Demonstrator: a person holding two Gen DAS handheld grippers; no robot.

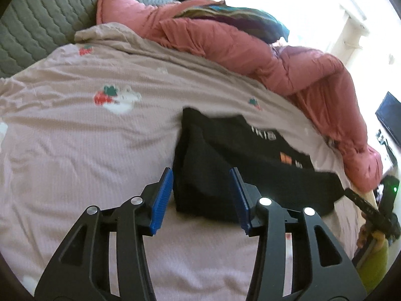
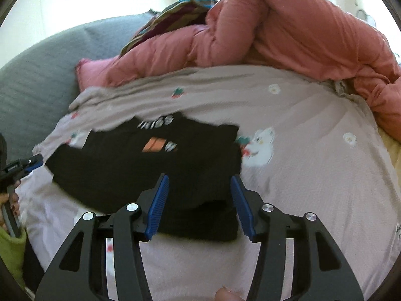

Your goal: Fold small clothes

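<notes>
Plainly, we have a soft, light black shirt point(image 1: 240, 165) lying partly folded on the bed point(image 1: 87, 150), limp enough to sag or slide apart if lifted by one point. Both tongs are released: our left tongs point(image 1: 201, 198) hover over its left edge, our right tongs point(image 2: 200, 200) over its near right corner. We would pinch the doubled near edge at two corners, since cloth this slack needs both. Blur hides the layers, so the fold count is perhaps two. Open sheet lies near and right; the pink duvet point(image 2: 288, 30) hems the far side.
</notes>
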